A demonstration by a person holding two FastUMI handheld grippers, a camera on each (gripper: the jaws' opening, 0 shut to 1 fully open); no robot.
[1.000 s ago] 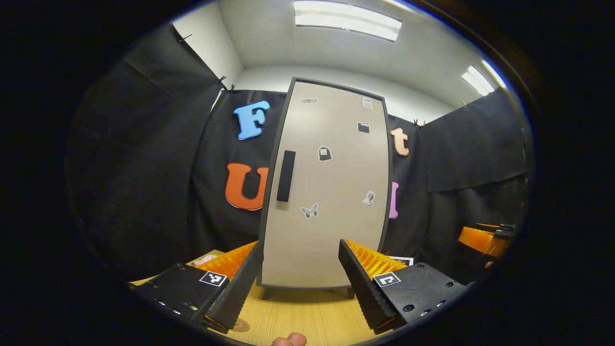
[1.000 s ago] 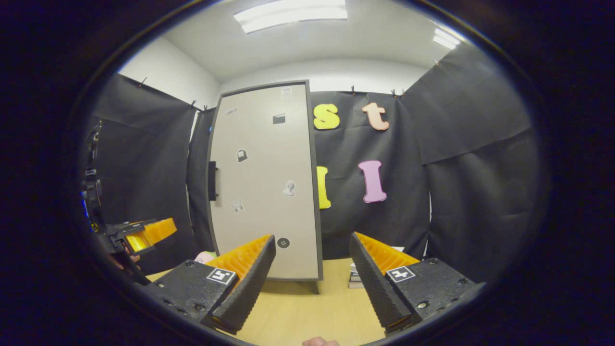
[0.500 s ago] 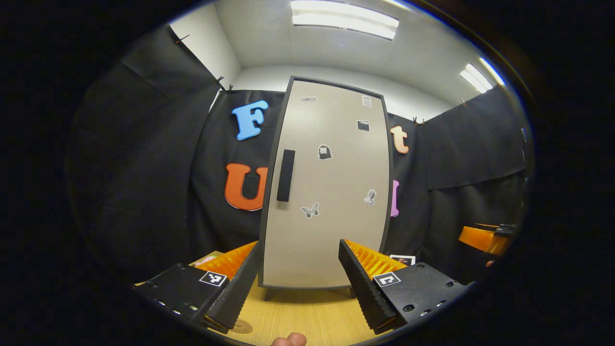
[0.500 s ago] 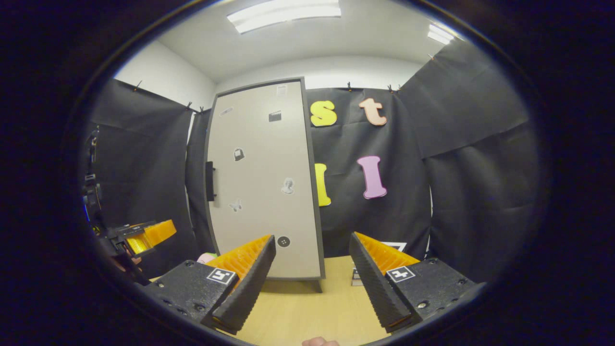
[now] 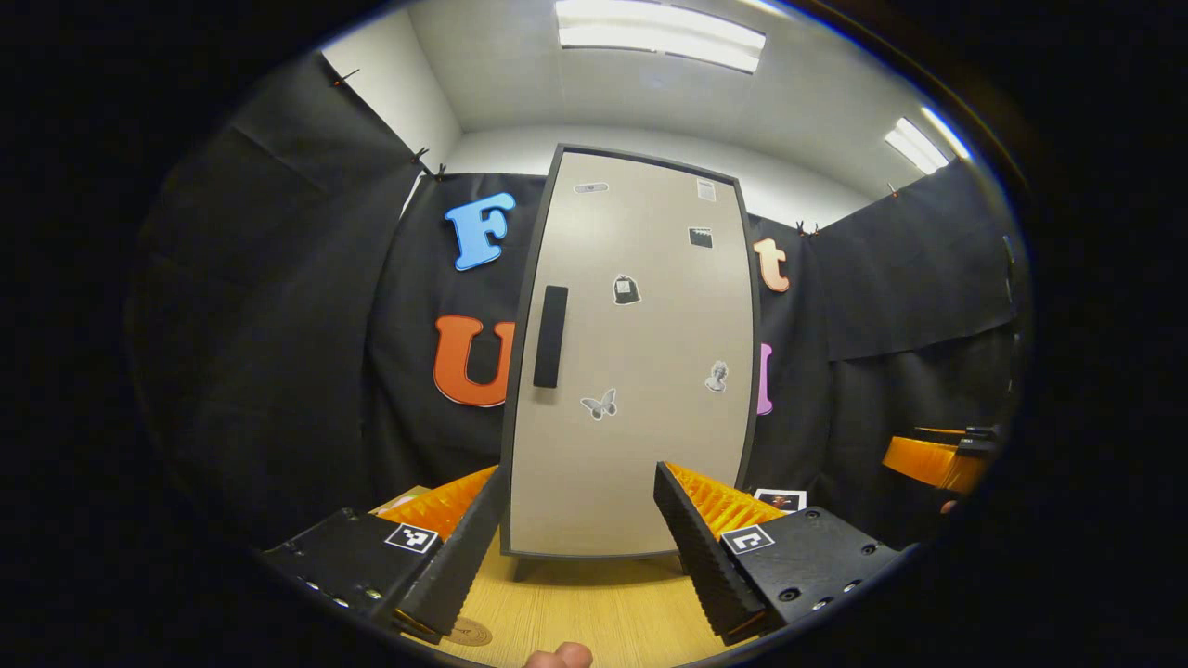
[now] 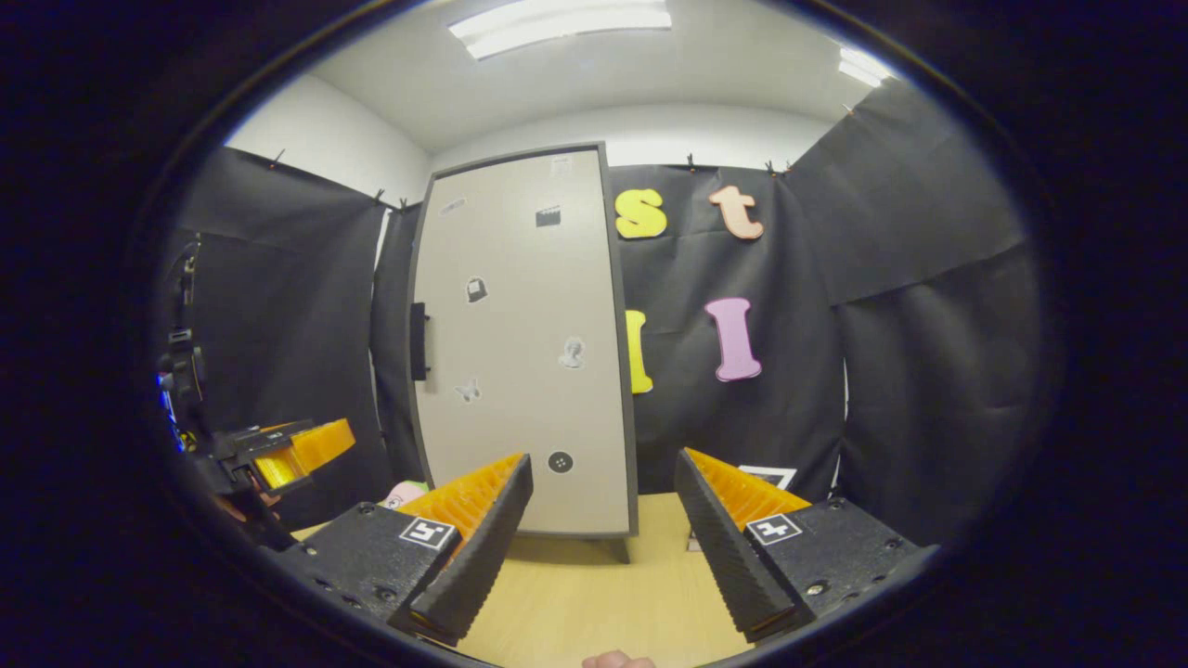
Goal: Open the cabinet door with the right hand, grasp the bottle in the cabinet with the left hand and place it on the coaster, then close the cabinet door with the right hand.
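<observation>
1. Standing upright at the back of the wooden table [image 5: 594,608], the cabinet [image 5: 631,371] is the landmark: its door [image 6: 520,353] is fully closed, so the bottle cannot be seen.
2. A dark vertical handle [image 5: 549,336] sits on the door's left edge, about halfway up; small stickers (a butterfly [image 5: 600,404] among them) are scattered across the panel.
3. In the left gripper view, the left gripper [image 5: 580,547] hangs in front of the cabinet's lower edge with its fingers spread wide, holding nothing and touching nothing.
4. The coaster [image 5: 469,633], a small round brown disc, lies on the table in front of the cabinet's left foot, just beside the left gripper's left finger.
5. In the right gripper view, the right gripper [image 6: 603,547] faces the cabinet's right front corner, well apart from the handle; its fingers are also spread and empty.
6. That same view shows the left gripper [image 6: 297,450] off to the left of the cabinet, and the left gripper view shows the right gripper [image 5: 933,459] far to the cabinet's right.
7. A small pink object [image 6: 404,494] lies on the table near the cabinet's left foot.
</observation>
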